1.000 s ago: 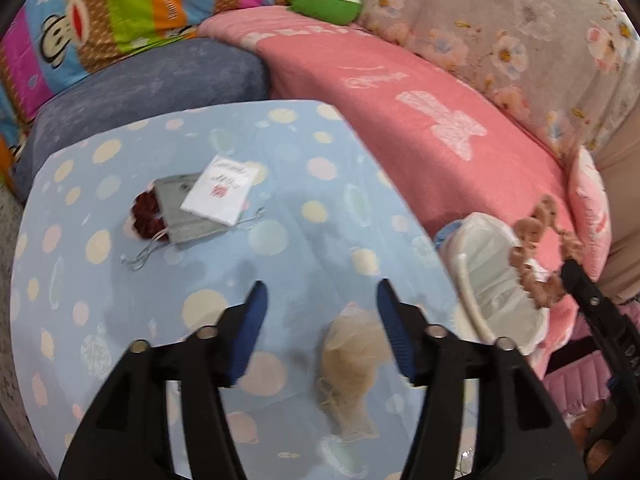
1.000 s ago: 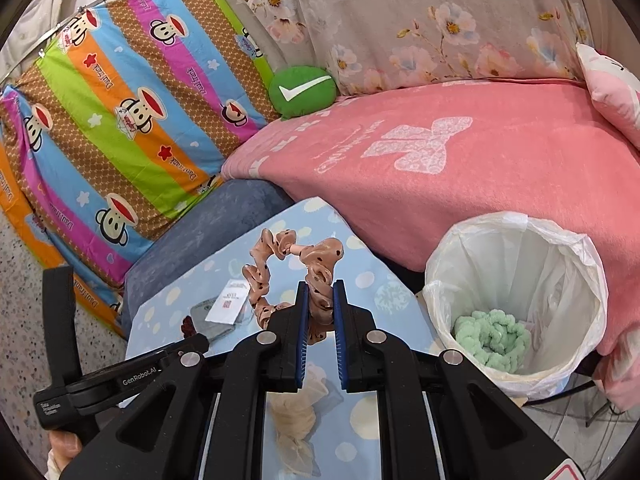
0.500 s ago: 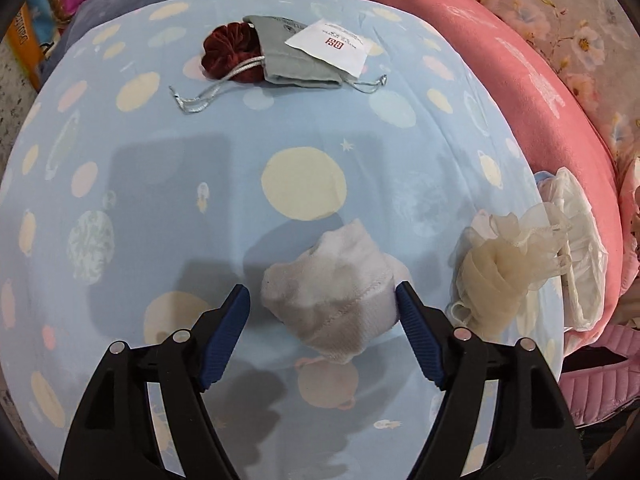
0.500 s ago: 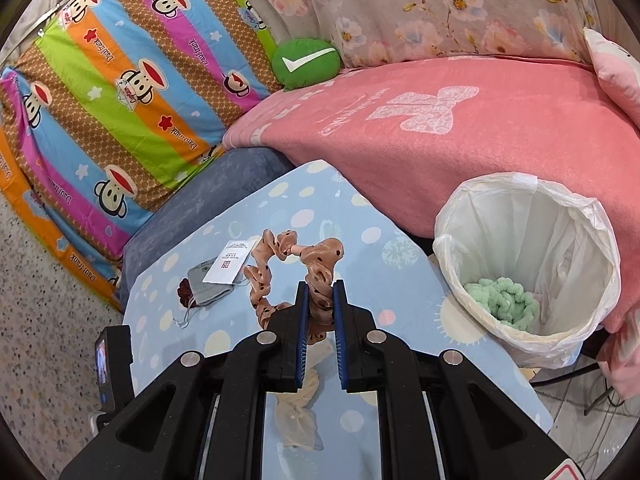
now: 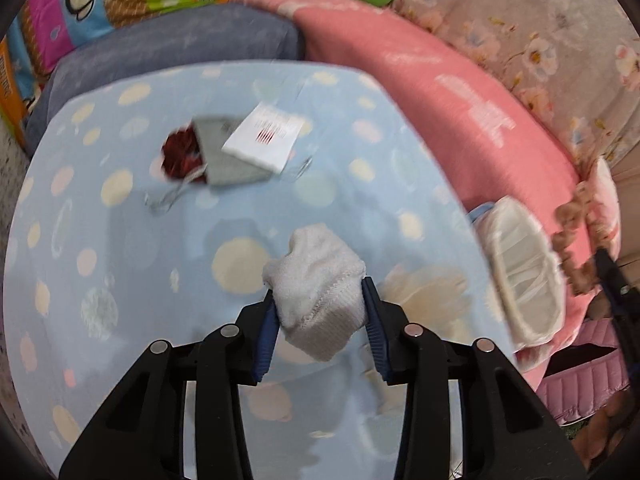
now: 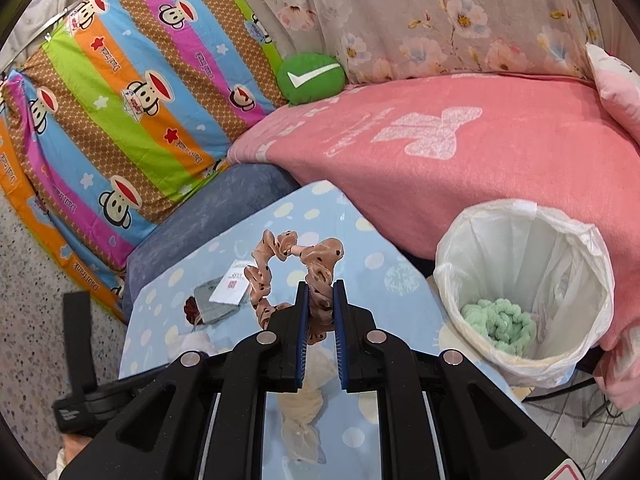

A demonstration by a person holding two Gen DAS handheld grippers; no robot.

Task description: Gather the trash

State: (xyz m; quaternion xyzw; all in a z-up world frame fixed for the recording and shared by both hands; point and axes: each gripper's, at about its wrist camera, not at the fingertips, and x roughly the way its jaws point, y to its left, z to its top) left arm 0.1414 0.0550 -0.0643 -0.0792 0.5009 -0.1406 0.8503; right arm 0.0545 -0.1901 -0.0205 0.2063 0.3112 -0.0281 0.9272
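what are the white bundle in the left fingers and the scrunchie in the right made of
White bundle: soft knitted cloth, matte, likely a cotton sock; a ribbed stitched edge shows. Scrunchie: thin gathered fabric with a slight satin sheen, peach with dark dots; the exact fibre is unclear.

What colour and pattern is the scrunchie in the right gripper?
The scrunchie is peach-pink with dark dots, clearest in the right wrist view.

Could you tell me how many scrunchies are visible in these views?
4. A pink dotted scrunchie is in the right gripper, a green one lies in the bin, a dark red one and a cream one lie on the table. Others may be hidden.
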